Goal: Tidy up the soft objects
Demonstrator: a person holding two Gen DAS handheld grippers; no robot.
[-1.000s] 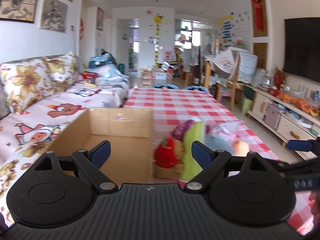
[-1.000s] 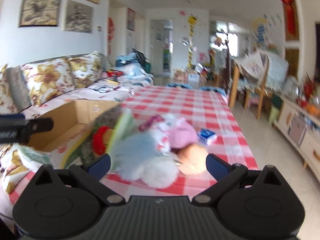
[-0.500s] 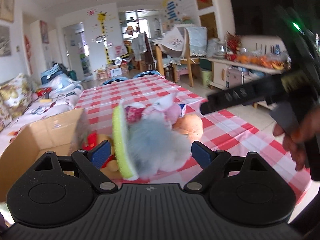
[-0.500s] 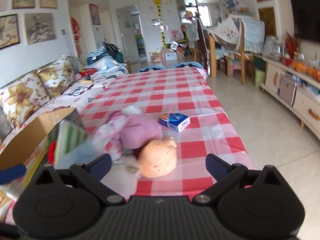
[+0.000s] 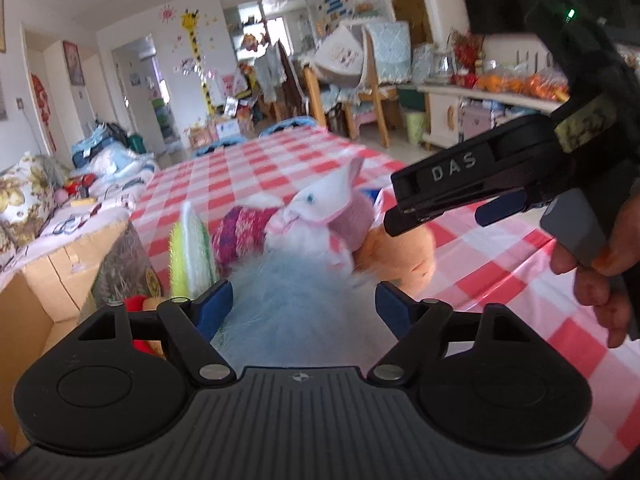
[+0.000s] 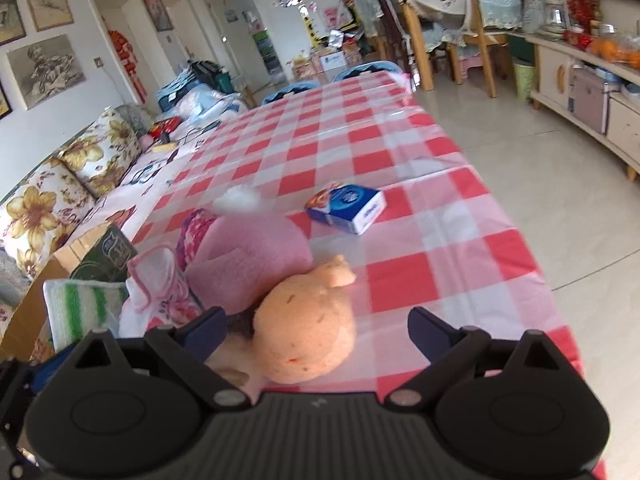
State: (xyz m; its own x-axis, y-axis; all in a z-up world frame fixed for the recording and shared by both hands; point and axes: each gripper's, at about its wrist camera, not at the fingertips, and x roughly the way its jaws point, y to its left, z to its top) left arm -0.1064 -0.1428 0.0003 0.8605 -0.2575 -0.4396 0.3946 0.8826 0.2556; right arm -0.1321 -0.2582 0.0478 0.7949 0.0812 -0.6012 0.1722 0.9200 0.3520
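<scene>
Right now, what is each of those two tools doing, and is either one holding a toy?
Left tool: closing around the fluffy blue toy, not gripping it yet.
Right tool: closing around the peach plush toy, not gripping it yet.

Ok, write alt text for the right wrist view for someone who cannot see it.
The right gripper, jaws closing but not yet pressing, frames a peach plush toy on a red-and-white checked table. A pink plush and a green-striped cloth lie left of it, and a small blue box lies beyond.
</scene>
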